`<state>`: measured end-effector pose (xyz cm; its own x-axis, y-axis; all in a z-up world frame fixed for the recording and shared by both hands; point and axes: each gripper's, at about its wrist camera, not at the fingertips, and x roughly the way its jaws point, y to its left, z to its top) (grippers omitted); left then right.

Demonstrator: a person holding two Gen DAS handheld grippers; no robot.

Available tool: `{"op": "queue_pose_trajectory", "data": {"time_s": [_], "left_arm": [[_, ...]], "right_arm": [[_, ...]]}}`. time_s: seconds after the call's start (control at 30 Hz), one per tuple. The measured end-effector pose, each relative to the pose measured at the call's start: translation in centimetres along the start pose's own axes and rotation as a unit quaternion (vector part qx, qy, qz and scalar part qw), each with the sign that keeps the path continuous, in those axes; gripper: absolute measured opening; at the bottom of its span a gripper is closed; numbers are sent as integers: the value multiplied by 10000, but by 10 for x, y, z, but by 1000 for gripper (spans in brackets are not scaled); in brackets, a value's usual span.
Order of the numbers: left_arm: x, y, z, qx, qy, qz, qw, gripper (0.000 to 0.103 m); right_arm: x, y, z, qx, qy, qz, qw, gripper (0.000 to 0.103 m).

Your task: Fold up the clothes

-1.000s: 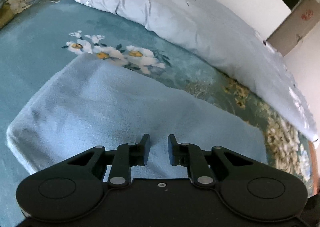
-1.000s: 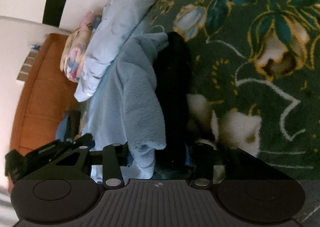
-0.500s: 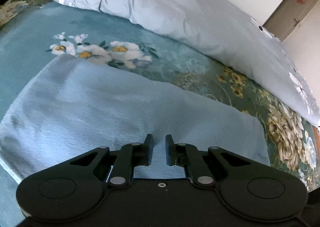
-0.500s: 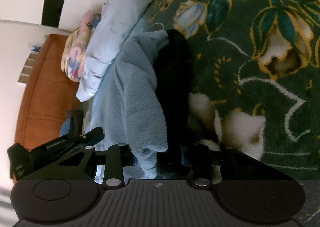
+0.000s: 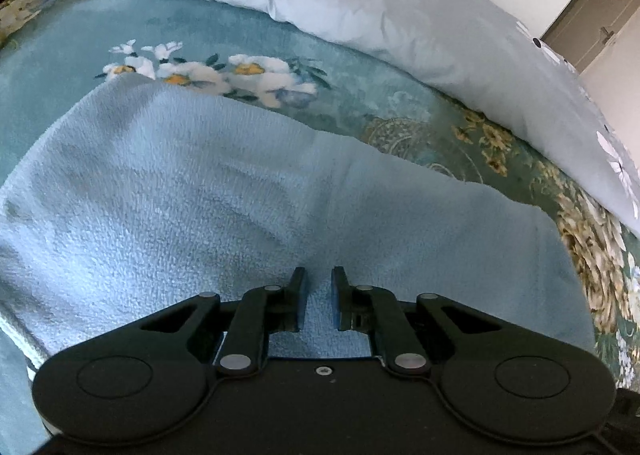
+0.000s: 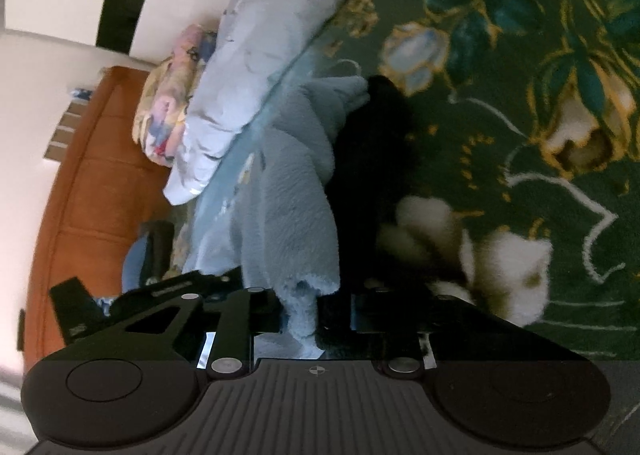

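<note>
While the right gripper (image 6: 316, 315) has just been closing, its fingers pinch the edge of the blue fleece garment (image 6: 292, 215), which hangs ahead of them over the green floral bedspread (image 6: 520, 95). The left gripper (image 5: 319, 299), nearly shut, seemingly nips the same fleece lying beyond. Judged mid-fold: next, carry the gripped edges across together.

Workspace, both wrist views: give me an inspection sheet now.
Surface: floral bedspread, teal and green with white flowers.
Job's things: light blue fleece garment spread flat in the left view; one edge bunched and lifted in the right view.
Clutter: pale blue duvet along the far side; patterned pillow beside it.
Grippers: left gripper with jaws nearly shut over the fleece, grip unclear; right gripper, jaws just closing, pinching the fleece edge.
Cables: nothing seen.
Surroundings: orange headboard, white wall, door.
</note>
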<state>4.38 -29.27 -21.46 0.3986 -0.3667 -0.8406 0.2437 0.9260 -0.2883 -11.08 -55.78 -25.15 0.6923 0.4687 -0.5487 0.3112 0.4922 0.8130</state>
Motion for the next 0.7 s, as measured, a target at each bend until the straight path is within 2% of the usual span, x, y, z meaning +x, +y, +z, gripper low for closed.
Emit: {"op": "queue_pose_trajectory", "data": {"time_s": [0.13, 0.27, 0.4, 0.7], "left_arm": [[-15, 8, 4, -161, -81, -177, 9997, 10], [-44, 28, 6, -198, -452, -99, 9987, 10], [-52, 54, 8, -405, -393, -45, 9984, 10], [-61, 83, 15, -351, -223, -570, 9975, 11]], "right_arm": [[-4, 15, 0, -127, -66, -101, 9998, 22], [-8, 35, 1, -320, -175, -167, 9992, 21], [-8, 63, -1, -652, -247, -245, 9973, 21], [11, 137, -18, -1427, -374, -382, 9883, 21]]}}
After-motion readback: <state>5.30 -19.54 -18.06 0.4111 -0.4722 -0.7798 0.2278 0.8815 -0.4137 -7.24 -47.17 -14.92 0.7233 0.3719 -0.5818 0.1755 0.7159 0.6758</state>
